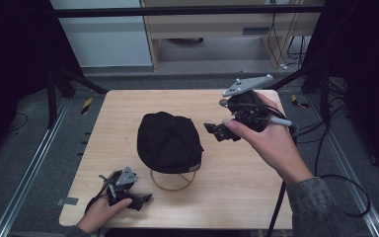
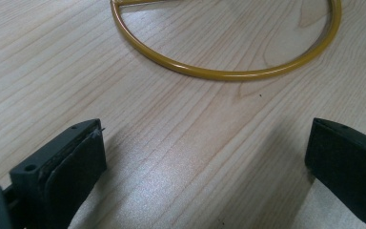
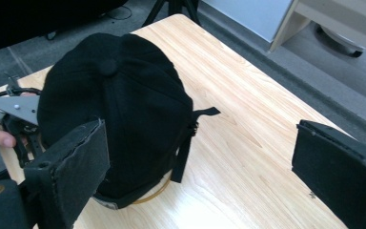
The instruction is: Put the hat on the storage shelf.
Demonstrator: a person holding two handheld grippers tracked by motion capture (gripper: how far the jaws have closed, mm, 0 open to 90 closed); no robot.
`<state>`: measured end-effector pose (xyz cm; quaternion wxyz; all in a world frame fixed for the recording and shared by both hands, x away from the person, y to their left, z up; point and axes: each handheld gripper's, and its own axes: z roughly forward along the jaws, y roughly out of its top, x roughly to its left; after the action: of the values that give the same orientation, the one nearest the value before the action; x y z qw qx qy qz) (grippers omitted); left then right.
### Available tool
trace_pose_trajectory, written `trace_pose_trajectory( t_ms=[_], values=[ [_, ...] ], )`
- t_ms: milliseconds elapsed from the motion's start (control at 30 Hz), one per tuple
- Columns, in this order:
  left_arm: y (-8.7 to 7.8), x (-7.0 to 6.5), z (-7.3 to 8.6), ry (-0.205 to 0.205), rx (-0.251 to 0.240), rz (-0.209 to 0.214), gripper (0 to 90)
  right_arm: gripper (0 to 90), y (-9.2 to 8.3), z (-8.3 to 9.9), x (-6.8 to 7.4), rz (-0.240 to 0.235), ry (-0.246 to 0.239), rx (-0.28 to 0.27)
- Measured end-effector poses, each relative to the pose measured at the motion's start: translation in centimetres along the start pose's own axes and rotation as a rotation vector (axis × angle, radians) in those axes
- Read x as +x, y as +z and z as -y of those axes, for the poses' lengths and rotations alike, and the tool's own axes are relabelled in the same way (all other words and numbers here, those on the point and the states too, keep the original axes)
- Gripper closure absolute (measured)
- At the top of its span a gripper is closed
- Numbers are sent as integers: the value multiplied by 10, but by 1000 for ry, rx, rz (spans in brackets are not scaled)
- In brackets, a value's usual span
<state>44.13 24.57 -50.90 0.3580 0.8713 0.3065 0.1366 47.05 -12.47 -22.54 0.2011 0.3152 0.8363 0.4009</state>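
From above, I see my light wooden table [image 1: 237,197] standing on a grey floor, with metal rails running along both sides, black frame posts around it and a pale cabinet and loose cables beyond its far edge. A black cap [image 1: 169,142] lies near the middle of the table, partly covering a yellow ring [image 1: 171,186] that sticks out from under its near edge. My left gripper [image 1: 145,198] rests low at the near left corner, close to the ring, and my right gripper [image 1: 209,127] hangs above the table just right of the cap, its grey plate on top. In the left gripper view, my jaws stand wide apart with nothing between them but bare wood grain, and the curve of the yellow ring [image 2: 228,72] lies flat ahead of them. In the right gripper view, my jaws are likewise spread and empty, the black cap [image 3: 119,109] sits on the table ahead and to the left with its strap trailing on the wood, the ring peeps out beneath it, and my left gripper [image 3: 16,117] shows beyond the cap.
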Motion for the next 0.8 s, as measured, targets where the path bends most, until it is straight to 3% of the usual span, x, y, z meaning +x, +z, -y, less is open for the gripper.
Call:
trace_pose_trajectory(
  t_ms=[233, 633, 800],
  values=[
    [0, 0, 0, 0, 0, 0, 0, 51, -9, 11, -9, 36, 22, -15],
    [0, 0, 0, -1, -2, 0, 0, 68, -14, 43, -26, 102, 62, 17],
    [0, 0, 0, -1, -2, 0, 0, 81, -17, 52, -30, 106, 66, 24]
  ],
)
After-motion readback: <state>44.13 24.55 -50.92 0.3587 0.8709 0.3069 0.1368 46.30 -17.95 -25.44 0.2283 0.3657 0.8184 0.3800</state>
